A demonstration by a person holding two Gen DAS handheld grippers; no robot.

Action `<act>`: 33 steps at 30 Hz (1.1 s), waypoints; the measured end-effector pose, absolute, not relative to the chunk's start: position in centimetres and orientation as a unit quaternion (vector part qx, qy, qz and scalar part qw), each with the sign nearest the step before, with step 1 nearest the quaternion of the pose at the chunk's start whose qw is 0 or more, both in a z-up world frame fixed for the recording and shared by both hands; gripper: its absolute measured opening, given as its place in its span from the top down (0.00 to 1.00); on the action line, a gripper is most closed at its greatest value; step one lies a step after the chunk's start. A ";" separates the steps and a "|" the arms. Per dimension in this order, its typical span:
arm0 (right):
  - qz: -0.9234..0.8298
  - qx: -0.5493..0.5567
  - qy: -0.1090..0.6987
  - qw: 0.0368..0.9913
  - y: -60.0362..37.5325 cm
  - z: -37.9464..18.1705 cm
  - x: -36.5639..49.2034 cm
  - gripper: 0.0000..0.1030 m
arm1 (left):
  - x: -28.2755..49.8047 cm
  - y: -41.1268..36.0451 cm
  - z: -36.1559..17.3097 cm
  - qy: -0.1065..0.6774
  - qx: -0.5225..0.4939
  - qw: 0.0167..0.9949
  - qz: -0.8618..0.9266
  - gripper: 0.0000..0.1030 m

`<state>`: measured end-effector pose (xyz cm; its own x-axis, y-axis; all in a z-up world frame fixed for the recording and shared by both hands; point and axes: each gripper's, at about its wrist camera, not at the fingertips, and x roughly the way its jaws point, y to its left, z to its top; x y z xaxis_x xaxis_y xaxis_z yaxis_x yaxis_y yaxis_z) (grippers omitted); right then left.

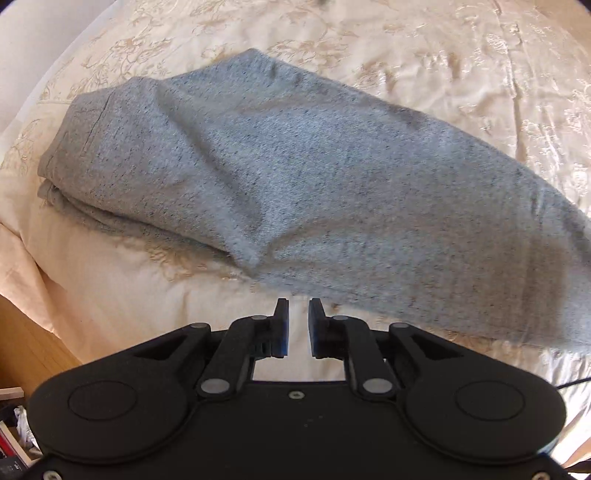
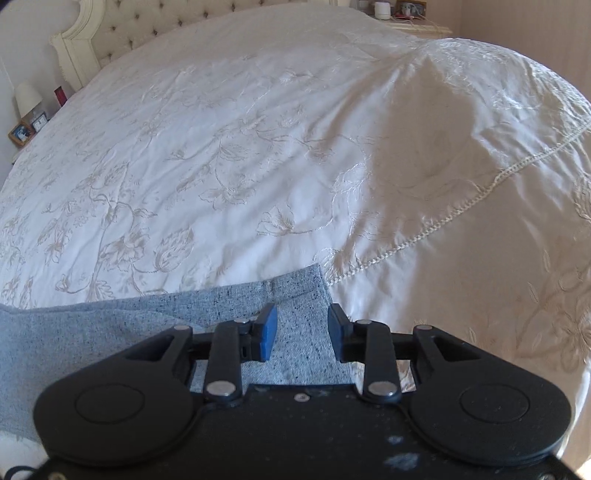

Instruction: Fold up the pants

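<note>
Grey flecked pants (image 1: 280, 173) lie folded in layers on a cream embroidered bedspread (image 1: 461, 62). My left gripper (image 1: 298, 308) hangs just short of their near edge, its jaws a narrow gap apart with only bedspread showing between them. In the right wrist view a corner of the pants (image 2: 295, 295) lies flat on the bedspread (image 2: 221, 147). My right gripper (image 2: 302, 314) hovers over that corner with its jaws apart and the blue pads clear of the cloth.
The bed's edge and a wooden floor (image 1: 26, 332) show at lower left in the left wrist view, with clutter (image 1: 14, 435) below. A tufted headboard (image 2: 122, 33) and a bedside table with a lamp (image 2: 26, 99) stand far off. A raised fold of bedspread (image 2: 480, 110) lies to the right.
</note>
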<state>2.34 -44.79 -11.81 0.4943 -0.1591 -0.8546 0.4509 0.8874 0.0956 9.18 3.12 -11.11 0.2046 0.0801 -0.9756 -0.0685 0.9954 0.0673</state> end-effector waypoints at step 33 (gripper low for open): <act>-0.149 0.050 0.492 0.856 -46.8 -15.0 7.5 0.81 | 15.3 -3.4 -11.5 0.598 0.024 0.799 0.064 0.80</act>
<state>7.51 -46.81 -14.98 0.4713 -0.2059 -0.8576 0.3043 0.9506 -0.0610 15.33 -3.39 -11.54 0.2776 0.1309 -0.9517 -0.0729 0.9907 0.1150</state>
